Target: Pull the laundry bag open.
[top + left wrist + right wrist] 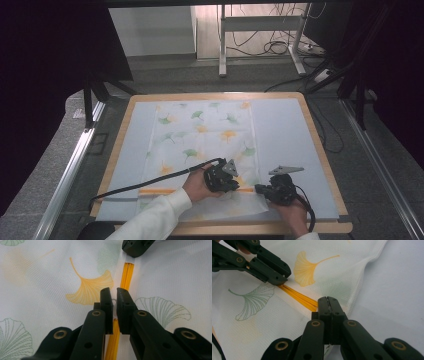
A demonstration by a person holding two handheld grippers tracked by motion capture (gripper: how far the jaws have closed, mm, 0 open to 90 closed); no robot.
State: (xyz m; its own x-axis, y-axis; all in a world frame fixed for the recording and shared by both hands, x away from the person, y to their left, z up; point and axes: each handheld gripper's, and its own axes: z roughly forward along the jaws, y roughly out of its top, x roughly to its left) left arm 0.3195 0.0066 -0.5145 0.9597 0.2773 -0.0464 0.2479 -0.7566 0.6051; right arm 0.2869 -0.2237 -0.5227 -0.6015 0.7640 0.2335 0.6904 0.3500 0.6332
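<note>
A white cloth [200,135] printed with green and orange ginkgo leaves lies flat on the table, with an orange zipper [160,190] running across its near part. My left gripper [237,188] sits on the zipper [128,275], its jaws almost together around a small white pull ring [114,301]. Just to its right, my right gripper [258,189] is shut on the cloth's edge at the zipper's end [299,296]. The two grippers' tips point at each other, a short stretch of zipper apart. The left gripper's fingers [274,275] show in the right gripper view.
The cloth rests on a pale blue mat [285,130] over a wooden-rimmed table [320,150]. Each gripper trails a black cable [145,185] toward the near edge. Metal rails and a white stand [222,45] with loose cords stand beyond the table.
</note>
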